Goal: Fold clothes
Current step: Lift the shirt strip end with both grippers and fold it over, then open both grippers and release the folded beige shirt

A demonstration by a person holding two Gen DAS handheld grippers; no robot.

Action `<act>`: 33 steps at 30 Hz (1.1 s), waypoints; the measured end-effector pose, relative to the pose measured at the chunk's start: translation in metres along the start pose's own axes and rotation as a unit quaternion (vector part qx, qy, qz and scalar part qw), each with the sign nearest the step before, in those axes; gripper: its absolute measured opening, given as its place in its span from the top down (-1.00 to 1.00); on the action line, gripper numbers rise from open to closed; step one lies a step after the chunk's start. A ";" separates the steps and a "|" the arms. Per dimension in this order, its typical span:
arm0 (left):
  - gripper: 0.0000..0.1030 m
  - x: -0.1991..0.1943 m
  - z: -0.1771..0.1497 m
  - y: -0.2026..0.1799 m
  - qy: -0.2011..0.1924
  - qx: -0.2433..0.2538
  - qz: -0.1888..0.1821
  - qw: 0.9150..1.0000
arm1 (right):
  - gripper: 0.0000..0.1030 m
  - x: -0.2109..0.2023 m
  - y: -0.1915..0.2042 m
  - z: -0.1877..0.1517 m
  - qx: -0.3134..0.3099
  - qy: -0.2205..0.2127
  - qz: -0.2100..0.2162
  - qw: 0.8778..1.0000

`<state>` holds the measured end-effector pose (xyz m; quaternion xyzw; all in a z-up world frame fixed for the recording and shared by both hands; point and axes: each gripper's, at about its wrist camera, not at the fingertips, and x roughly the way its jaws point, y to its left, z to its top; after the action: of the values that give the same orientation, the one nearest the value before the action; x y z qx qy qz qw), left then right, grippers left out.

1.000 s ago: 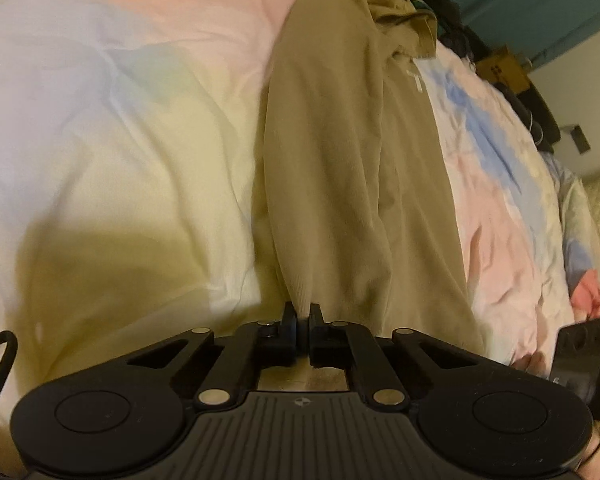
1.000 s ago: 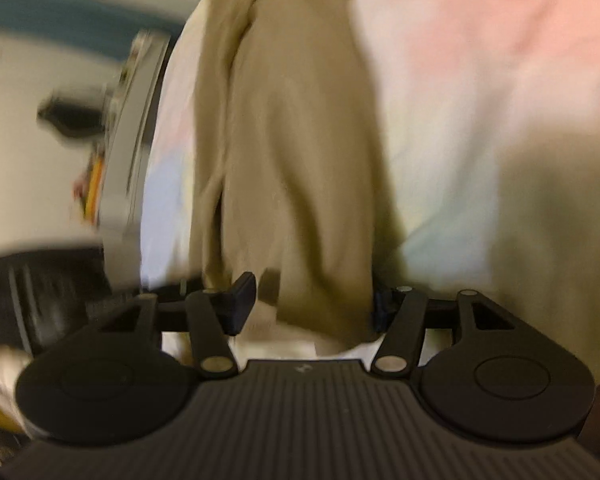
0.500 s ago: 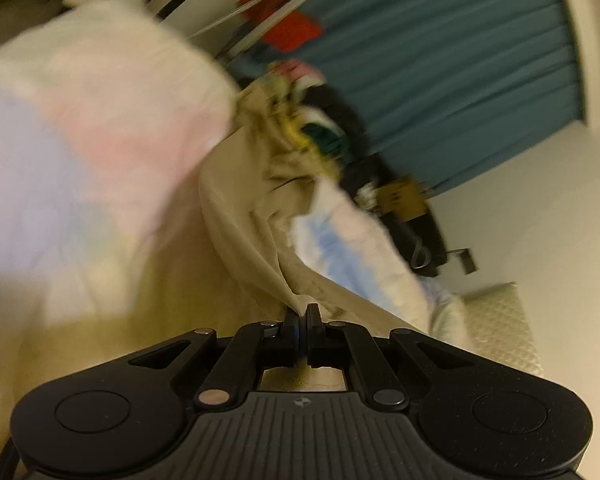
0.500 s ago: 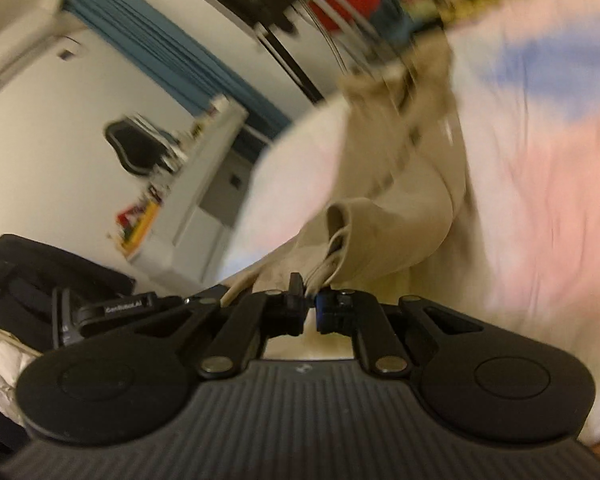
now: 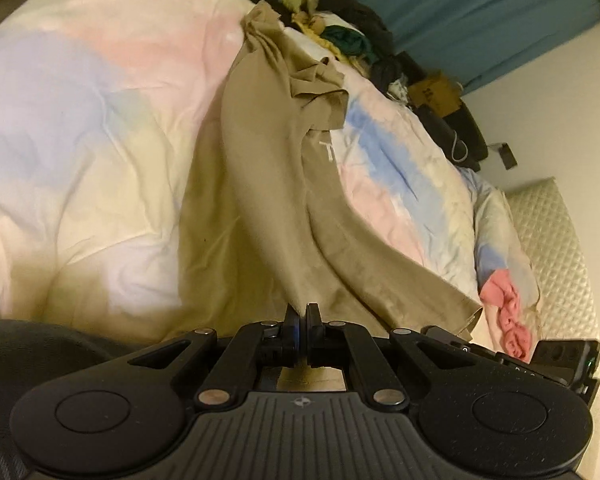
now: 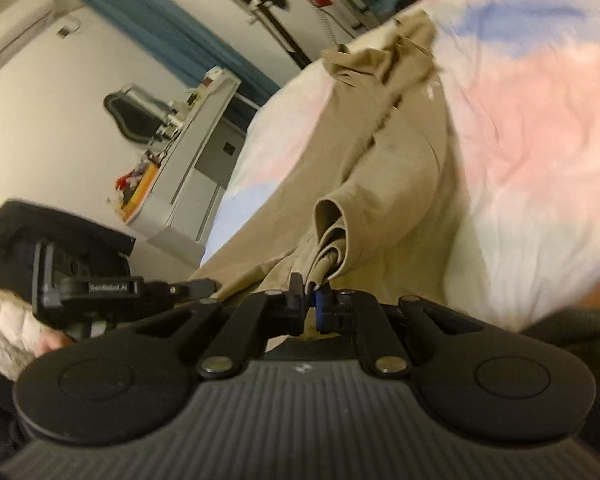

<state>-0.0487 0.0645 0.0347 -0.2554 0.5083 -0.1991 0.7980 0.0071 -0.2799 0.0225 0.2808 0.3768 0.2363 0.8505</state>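
A khaki garment (image 5: 260,168) lies stretched lengthwise over a pastel tie-dye duvet (image 5: 80,128) on a bed. My left gripper (image 5: 300,312) is shut on its near hem and holds that end lifted. In the right wrist view the same khaki garment (image 6: 400,168) runs away from me, and my right gripper (image 6: 310,286) is shut on a bunched fold of its near hem. The far end of the garment is crumpled near the head of the duvet (image 6: 540,128). The other gripper's body (image 6: 88,288) shows at the left of the right wrist view.
A pile of mixed clothes (image 5: 340,28) sits at the far end of the bed before a blue curtain (image 5: 480,8). A pink item (image 5: 504,312) lies at the right by a quilted mattress (image 5: 556,248). A grey desk (image 6: 188,168) stands beside the bed.
My right gripper went from open around the hem to shut on it. Both grippers lifted the near end of the garment and the views swung up, then back down toward the bed.
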 end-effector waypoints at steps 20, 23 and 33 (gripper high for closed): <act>0.93 0.209 0.292 0.055 -0.113 -0.001 0.106 0.988 | 0.83 0.214 -0.081 0.157 0.013 -0.035 -0.102 0.994; 0.93 0.237 0.298 0.059 -0.109 0.034 0.125 0.986 | 0.83 0.239 -0.098 0.161 -0.012 -0.035 -0.122 0.992; -0.25 0.220 0.265 0.012 -0.142 0.151 0.190 0.960 | 0.77 0.244 -0.078 0.147 -0.104 -0.043 -0.179 0.977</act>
<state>0.2829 0.0015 -0.0353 -0.0560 0.3925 -0.0797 0.9146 0.2833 -0.2315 -0.0707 0.1283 0.3577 0.1060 0.9189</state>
